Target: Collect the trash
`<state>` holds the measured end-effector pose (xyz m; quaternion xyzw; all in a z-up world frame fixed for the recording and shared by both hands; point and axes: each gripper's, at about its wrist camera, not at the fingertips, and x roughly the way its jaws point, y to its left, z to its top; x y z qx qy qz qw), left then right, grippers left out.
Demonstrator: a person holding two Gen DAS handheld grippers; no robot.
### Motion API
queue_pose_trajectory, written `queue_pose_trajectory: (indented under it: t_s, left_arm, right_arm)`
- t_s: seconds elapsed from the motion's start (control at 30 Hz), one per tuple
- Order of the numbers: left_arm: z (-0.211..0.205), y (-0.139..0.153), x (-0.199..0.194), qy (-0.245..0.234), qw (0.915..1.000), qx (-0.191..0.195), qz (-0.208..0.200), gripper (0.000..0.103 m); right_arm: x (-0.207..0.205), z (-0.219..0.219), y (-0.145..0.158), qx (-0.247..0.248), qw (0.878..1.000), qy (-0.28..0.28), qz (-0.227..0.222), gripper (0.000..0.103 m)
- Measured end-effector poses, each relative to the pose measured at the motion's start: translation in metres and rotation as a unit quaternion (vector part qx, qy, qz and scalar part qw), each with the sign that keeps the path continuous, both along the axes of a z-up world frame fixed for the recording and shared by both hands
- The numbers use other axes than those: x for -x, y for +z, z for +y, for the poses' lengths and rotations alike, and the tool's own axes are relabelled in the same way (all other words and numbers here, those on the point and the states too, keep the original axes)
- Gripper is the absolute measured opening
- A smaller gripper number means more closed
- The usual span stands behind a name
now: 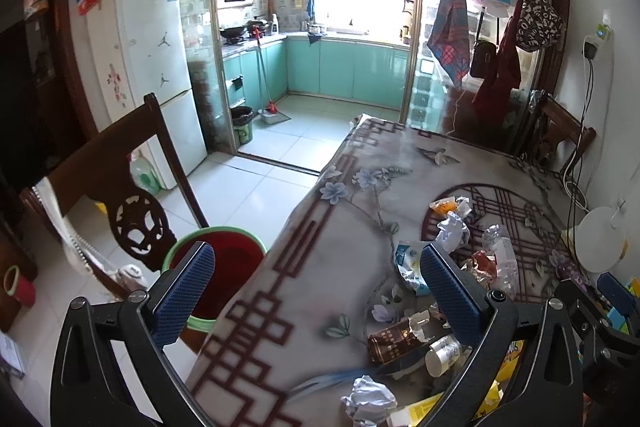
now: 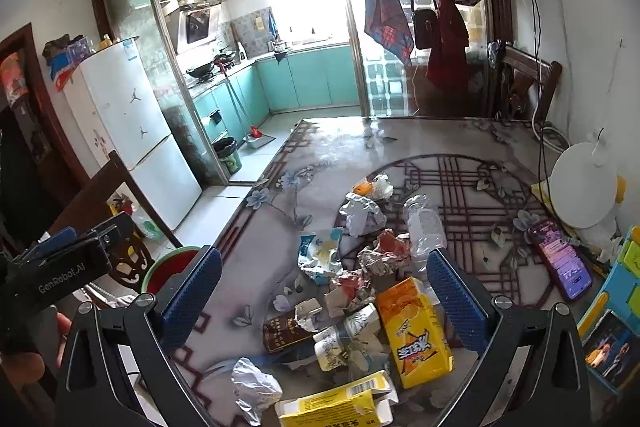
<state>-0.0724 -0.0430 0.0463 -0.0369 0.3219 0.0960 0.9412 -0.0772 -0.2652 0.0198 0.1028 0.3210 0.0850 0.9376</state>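
Judging by how things lie, the collecting has barely begun, if at all: the trash is strewn across the middle and near part of the counter [image 2: 460, 143], and the red bucket with a green rim [image 1: 224, 259], standing on the floor just beside the counter's left edge by the wooden chair [image 1: 136, 187], shows only a bare red inside in the part that can be seen. Both tools are empty. The left gripper [image 1: 316, 299] hangs over the counter's left edge with its blue fingers [image 1: 184, 295] spread wide and nothing between them, the bucket showing behind the left one. The right gripper [image 2: 324, 299] hovers over the litter, equally wide open and holding nothing. Still lying on the counter are a yellow snack packet [image 2: 416, 335], a flattened yellow carton [image 2: 340, 403] nearest the camera, a brown drink carton [image 2: 284, 331], a small white cup [image 2: 332, 343] on its side, crumpled paper balls [image 2: 256, 387], a blue-and-white wrapper [image 2: 320, 251], a crushed clear plastic bottle [image 2: 424, 227], reddish crumpled wrappers [image 2: 384, 251] and an orange-tinted packet [image 2: 372, 187] farther back. A phone [image 2: 560, 259] and a white round lamp [image 2: 584, 183] rest at the right side, apart from the pile, and look like belongings rather than rubbish. Practically every piece is left to pick up and carry to the bucket
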Motion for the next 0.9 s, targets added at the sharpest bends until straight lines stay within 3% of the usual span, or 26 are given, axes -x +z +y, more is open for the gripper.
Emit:
queue_pose_trajectory:
  t_s: [0.37, 0.67, 0.9]
  left_arm:
    - [-0.009, 0.008, 0.004, 0.004, 0.9999, -0.003, -0.009, 0.103]
    - [-0.011, 0.004, 0.003, 0.002, 1.0000, -0.004, -0.002, 0.103]
    - [-0.013, 0.003, 0.000, -0.002, 1.0000, -0.008, 0.001, 0.103]
  right_arm:
    - [0.008, -0.003, 0.010, 0.014, 1.000, 0.008, -0.023, 0.103]
    - [0.007, 0.004, 0.021, 0.063, 0.998, -0.003, -0.030, 0.103]
    - [0.005, 0.003, 0.022, 0.063, 0.998, -0.007, -0.024, 0.103]
